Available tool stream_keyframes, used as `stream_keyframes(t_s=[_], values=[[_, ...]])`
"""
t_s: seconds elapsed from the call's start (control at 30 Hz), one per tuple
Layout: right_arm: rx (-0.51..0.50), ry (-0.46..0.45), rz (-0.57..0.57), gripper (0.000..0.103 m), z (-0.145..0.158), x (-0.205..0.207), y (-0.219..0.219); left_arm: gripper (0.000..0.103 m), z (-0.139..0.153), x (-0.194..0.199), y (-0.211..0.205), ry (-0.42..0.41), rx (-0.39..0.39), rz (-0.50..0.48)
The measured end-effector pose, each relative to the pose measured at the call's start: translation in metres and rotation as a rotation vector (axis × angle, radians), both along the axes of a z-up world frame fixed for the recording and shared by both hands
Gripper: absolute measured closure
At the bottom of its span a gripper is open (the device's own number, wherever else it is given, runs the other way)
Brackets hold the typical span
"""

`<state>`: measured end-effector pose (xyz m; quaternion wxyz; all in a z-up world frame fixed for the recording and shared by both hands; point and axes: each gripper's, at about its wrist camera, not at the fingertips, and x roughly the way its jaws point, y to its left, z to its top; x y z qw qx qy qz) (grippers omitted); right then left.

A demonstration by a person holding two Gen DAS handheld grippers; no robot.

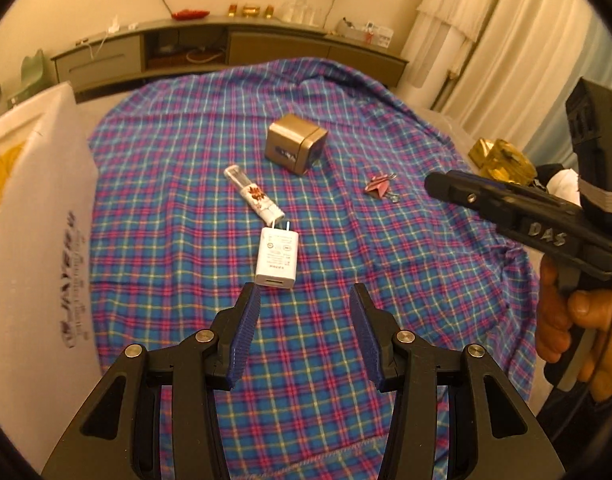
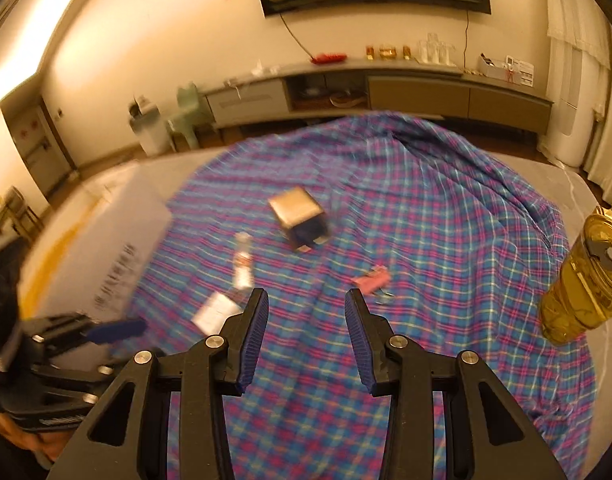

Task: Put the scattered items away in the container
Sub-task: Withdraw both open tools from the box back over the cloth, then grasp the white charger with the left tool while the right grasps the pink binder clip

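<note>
A white charger plug [image 1: 276, 258] lies on the plaid cloth [image 1: 346, 240] just ahead of my open, empty left gripper [image 1: 304, 294]. Beyond it lie a small clear tube with a floral label [image 1: 253, 195], a gold square tin [image 1: 296, 143] and a pink binder clip [image 1: 381, 186]. A large white box [image 1: 34, 240] stands at the left. My right gripper [image 2: 306, 300] is open and empty above the cloth; its view is blurred and shows the charger [image 2: 217, 312], tube [image 2: 243, 260], tin [image 2: 300, 218], clip [image 2: 372, 279] and box [image 2: 94, 248].
A yellow plastic jar [image 2: 586, 276] stands at the cloth's right edge, also in the left wrist view [image 1: 502, 160]. A long low cabinet [image 1: 226, 48] runs along the far wall. The right gripper's body and hand [image 1: 546, 232] are at the right of the left view.
</note>
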<state>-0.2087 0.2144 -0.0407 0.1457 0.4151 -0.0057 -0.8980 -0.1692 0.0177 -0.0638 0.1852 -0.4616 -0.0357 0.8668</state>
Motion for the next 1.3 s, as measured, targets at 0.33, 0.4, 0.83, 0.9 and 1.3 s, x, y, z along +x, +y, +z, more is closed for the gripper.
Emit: stream_keyframes(t_s=[0.33,0.4,0.83,0.9,1.3], values=[[0.101,-0.04,0.038,0.061,-0.037,-0.038,0.005,0.053,-0.033,-0.032,0.017,-0.043,-0.041,0.033],[0.109,-0.037,0.051,0.061,-0.043,-0.044,0.005,0.053,-0.037,-0.037,0.016,-0.045,-0.045,0.05],[0.147,-0.031,0.122,0.068,-0.065,-0.068,0.003,0.053,-0.05,-0.047,0.018,-0.022,-0.089,0.04],[0.153,-0.036,0.117,0.074,-0.068,-0.069,0.004,0.064,-0.051,-0.047,0.02,-0.01,-0.104,0.034],[0.136,-0.016,0.114,0.06,-0.067,-0.072,0.009,0.071,-0.051,-0.047,0.016,-0.008,-0.103,0.035]])
